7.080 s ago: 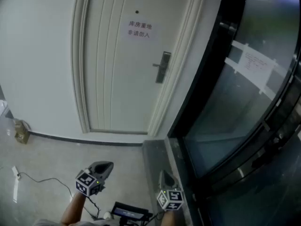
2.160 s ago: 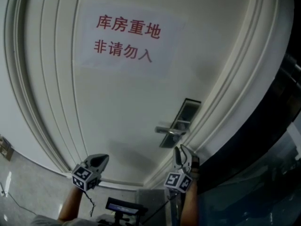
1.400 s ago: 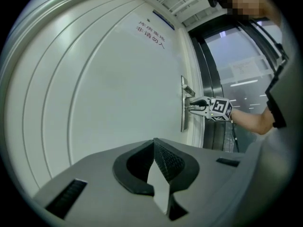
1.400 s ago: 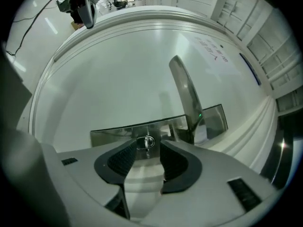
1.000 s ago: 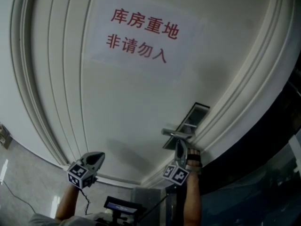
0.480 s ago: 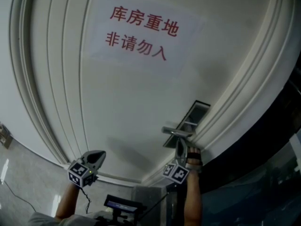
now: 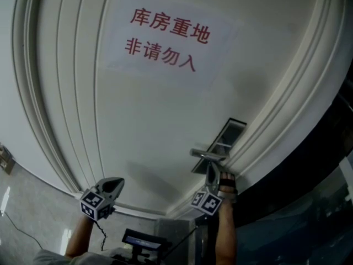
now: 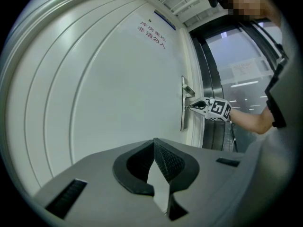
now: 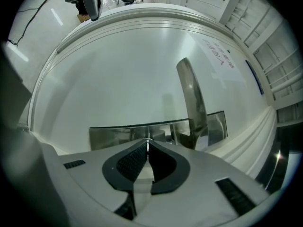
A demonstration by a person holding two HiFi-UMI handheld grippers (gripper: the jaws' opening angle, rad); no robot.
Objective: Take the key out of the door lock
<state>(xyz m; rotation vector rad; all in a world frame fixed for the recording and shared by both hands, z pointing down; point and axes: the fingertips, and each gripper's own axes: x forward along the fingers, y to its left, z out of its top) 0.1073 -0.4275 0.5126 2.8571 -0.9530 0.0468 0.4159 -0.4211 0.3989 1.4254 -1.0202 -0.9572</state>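
Note:
A steel lock plate (image 7: 222, 142) with a lever handle (image 7: 207, 154) sits on the right edge of the white door (image 7: 149, 126). My right gripper (image 7: 210, 171) is pressed up against the plate just below the handle. In the right gripper view its jaws are pinched on a thin silver key (image 9: 148, 138) sticking out of the lock plate (image 9: 118, 134), beside the handle (image 9: 191, 98). The left gripper view shows the right gripper (image 8: 191, 106) at the plate (image 8: 183, 119). My left gripper (image 7: 117, 182) hangs lower left, away from the door, shut and empty (image 8: 154, 142).
A paper notice with red characters (image 7: 165, 37) is stuck on the door above the lock. Raised door mouldings (image 7: 49, 120) curve down the left. A dark glass partition frame (image 7: 309, 164) stands close on the right. A small screen device (image 7: 140, 240) is near my body.
Since about two seconds ago my right gripper has risen to the lock plate under the handle. Over the last second both grippers stay where they are.

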